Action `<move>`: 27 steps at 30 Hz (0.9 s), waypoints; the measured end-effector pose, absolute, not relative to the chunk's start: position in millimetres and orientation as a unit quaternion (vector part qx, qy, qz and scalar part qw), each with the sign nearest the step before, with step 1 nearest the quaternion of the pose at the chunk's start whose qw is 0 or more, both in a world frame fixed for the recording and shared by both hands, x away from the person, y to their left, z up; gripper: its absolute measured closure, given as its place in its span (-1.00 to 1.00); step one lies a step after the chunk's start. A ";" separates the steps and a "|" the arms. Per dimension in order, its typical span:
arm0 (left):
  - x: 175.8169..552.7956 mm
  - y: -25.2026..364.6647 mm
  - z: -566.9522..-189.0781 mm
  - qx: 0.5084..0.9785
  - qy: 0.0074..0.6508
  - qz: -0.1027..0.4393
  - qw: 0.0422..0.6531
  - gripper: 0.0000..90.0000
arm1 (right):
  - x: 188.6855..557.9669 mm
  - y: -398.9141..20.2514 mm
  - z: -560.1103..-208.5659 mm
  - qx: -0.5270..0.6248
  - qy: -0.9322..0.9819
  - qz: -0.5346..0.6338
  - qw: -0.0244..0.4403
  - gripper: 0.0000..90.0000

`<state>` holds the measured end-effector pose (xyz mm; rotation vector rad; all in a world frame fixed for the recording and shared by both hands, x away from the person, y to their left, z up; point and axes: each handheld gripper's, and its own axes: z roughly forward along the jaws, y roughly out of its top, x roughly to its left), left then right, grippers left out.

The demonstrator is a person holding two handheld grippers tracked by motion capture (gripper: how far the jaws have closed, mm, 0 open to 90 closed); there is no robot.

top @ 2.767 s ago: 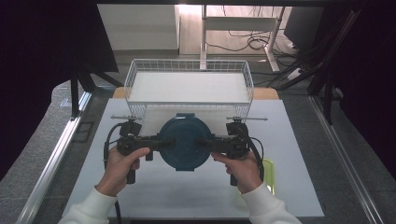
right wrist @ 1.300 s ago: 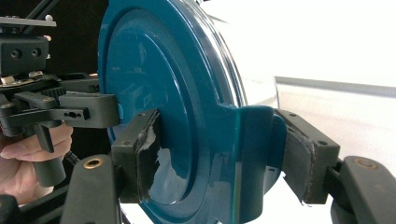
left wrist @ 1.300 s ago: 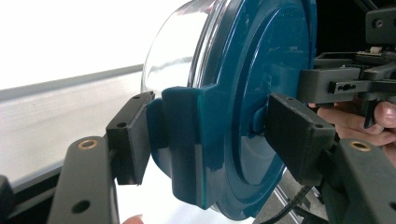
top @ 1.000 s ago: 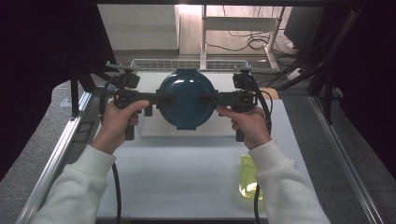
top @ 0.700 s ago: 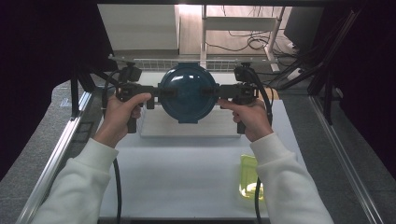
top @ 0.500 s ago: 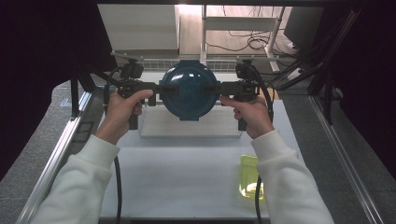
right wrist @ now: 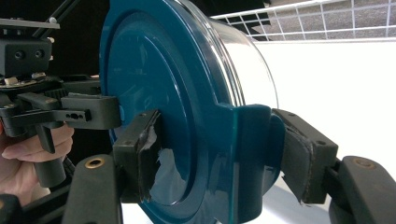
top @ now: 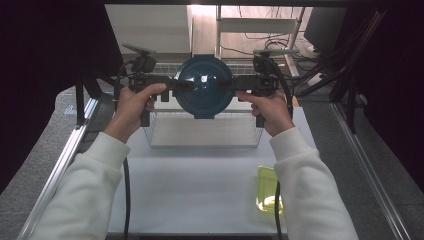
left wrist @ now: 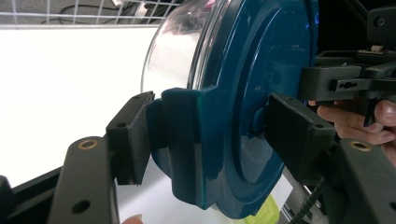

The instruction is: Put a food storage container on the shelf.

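Note:
A round clear container with a dark teal snap-on lid hangs in the air over the wire basket, held from both sides. My left gripper is shut on the lid's left latch tab, my right gripper on the right tab. In the left gripper view the jaws of the left gripper clamp the teal tab, one pad on the lid, one under the rim beside the clear bowl. In the right gripper view the right gripper pinches the opposite tab of the lid.
The white wire basket stands at the far end of the white table, its white floor bare. A yellow-green translucent box lies near the right forearm. Metal rails run along both table sides, with cables and stands behind.
The container, earlier low over the table in front of the basket, has been carried up and away from the person, to above the basket. Both grips look unchanged.

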<state>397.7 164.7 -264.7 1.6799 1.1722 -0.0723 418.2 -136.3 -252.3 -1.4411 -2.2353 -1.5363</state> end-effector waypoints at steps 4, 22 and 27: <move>404.7 168.1 -263.4 0.697 0.490 -0.030 0.522 -0.24 | 426.5 -132.4 -248.8 -0.469 -0.728 -0.499 0.035 -0.22; 437.0 166.7 -288.6 0.689 0.509 -0.052 0.513 -0.24 | 464.7 -132.4 -269.5 -0.482 -0.730 -0.481 0.055 -0.22; 445.2 169.0 -303.9 0.688 0.514 -0.068 0.508 -0.24 | 471.5 -130.8 -277.9 -0.487 -0.732 -0.473 0.058 -0.22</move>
